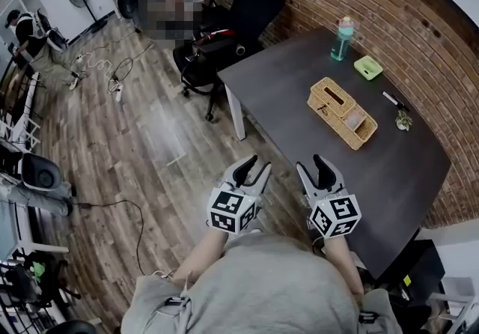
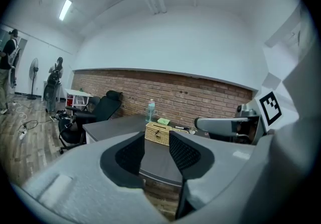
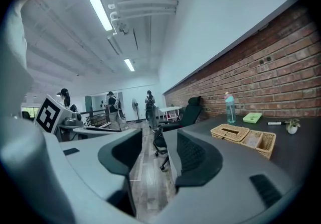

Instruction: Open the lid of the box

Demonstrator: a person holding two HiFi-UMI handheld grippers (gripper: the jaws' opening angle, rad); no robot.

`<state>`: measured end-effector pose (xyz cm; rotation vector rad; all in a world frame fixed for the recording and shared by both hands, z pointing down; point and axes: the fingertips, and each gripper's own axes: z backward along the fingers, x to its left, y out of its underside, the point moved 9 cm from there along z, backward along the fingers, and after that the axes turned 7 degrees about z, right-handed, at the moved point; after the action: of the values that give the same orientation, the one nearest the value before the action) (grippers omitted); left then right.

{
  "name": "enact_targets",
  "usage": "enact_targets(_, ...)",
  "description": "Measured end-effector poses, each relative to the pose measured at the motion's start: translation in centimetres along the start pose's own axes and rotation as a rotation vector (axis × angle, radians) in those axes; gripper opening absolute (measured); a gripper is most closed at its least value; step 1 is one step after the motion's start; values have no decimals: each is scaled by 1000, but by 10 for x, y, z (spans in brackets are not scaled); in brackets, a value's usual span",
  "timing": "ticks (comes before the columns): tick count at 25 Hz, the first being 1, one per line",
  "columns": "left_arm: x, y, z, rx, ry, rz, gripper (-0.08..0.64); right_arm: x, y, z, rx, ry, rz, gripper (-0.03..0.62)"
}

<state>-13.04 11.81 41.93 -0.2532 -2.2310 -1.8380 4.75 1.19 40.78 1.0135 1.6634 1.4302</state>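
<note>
Both grippers hang at the lower middle of the head view, just short of the table's (image 1: 299, 100) near edge, side by side and pointing up-frame toward it. It looks like a ready stance before the reach. The left gripper (image 1: 253, 170) has its fingers spread with nothing between them, and so does the right gripper (image 1: 314, 168).

The box (image 1: 342, 112) sits out on the table toward the upper right of the head view, well apart from both sets of fingers. Its slotted lid (image 1: 329, 95) appears to be down, so the task looks not yet begun.

In the left gripper view the box (image 2: 159, 132) shows far off in the gap between the fingers, so that gripper (image 2: 156, 137) seems roughly aimed at it. In the right gripper view the box (image 3: 243, 136) lies at the right of the frame, outside that gripper's (image 3: 152, 140) gap, which shows only floor and a chair (image 3: 193, 110).
</note>
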Motion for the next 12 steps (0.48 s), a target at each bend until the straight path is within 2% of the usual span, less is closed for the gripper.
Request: enact_targets(12, 35, -9, -31, 13, 29, 9, 146, -15, -2, -31, 20, 71, -2, 206)
